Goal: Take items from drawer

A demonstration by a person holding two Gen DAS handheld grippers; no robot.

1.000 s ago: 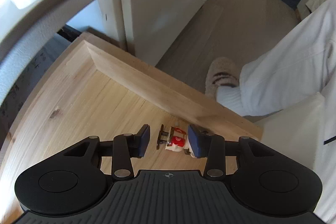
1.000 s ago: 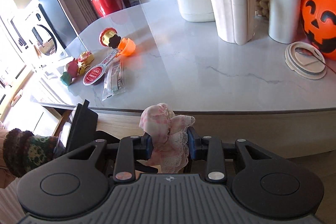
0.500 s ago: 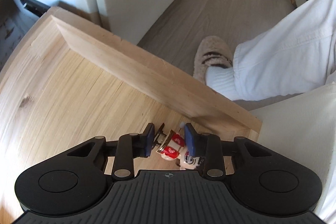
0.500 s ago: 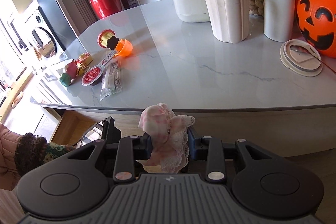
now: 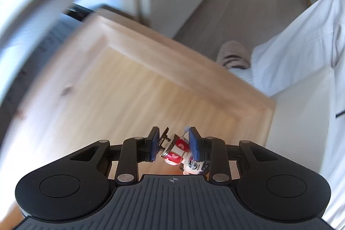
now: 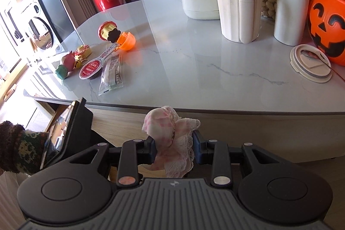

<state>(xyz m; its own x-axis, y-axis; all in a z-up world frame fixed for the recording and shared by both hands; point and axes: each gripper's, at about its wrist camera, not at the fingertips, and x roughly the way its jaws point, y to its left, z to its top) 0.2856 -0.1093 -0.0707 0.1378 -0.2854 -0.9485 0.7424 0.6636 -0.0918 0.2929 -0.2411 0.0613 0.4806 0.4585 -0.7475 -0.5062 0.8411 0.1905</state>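
Countertop (image 6: 215,70) bare at centre. Obstacles: toy cluster (image 6: 97,57) at 10 o'clock, cream jug (image 6: 237,3) at 1, pumpkin bucket (image 6: 327,25) at 2 (lid beside it).

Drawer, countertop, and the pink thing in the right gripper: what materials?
Drawer: pale wood, matte, likely unfinished or lightly sealed; grain streaks and a knot show, though the view is blurred.
Countertop: glossy stone or a stone-look slab, light grey with thin dark veins and clear reflections; which one is not certain.
Pink cloth, clamped in the right gripper: soft woven fabric, pink-and-white check, with a white lace edge.
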